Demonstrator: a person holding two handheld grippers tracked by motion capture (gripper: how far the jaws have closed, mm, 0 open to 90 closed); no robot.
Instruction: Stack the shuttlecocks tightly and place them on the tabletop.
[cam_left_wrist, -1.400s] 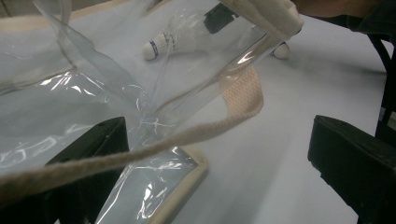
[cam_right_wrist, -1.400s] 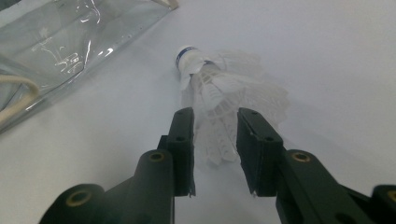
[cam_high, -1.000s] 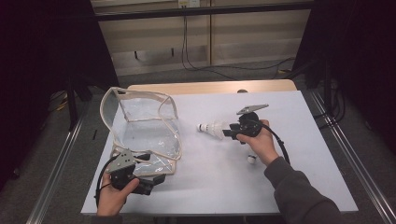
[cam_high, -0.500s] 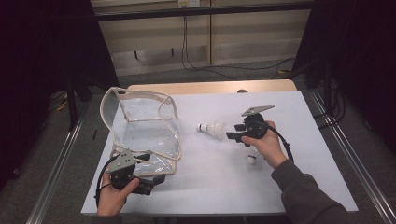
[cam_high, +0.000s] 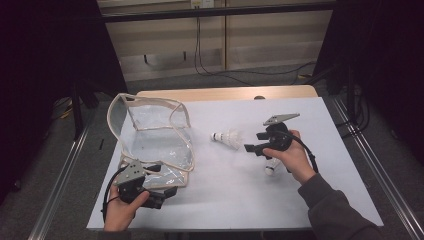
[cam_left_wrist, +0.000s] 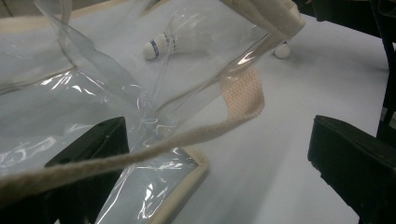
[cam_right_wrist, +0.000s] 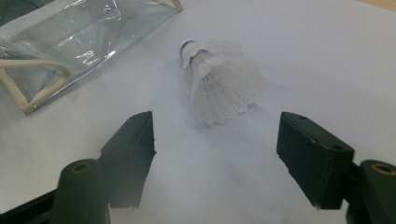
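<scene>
A white shuttlecock (cam_high: 226, 136) lies on its side on the white table top (cam_high: 300, 200), cork toward the bag. My right gripper (cam_high: 254, 141) is just right of its feathers. In the right gripper view the right gripper (cam_right_wrist: 217, 135) is open; its jaws have just been opening, nothing is between them, and the shuttlecock (cam_right_wrist: 217, 79) lies just beyond the tips. A clear plastic bag (cam_high: 150, 135) with beige trim stands open at the left. My left gripper (cam_high: 164, 180) is at its near corner, open wide, with the bag's strap (cam_left_wrist: 233, 116) and plastic lying across the gap.
A second shuttlecock (cam_high: 270, 168) lies partly under the right hand, and its cork (cam_left_wrist: 281, 49) shows in the left gripper view. The table's metal side rails (cam_high: 370, 165) run along both edges. A wooden strip (cam_high: 225, 93) borders the far edge.
The right gripper's jaws have spread and the hand has drawn back slightly to the right, leaving the shuttlecock lying on the table. The left hand and the bag have stayed put.
</scene>
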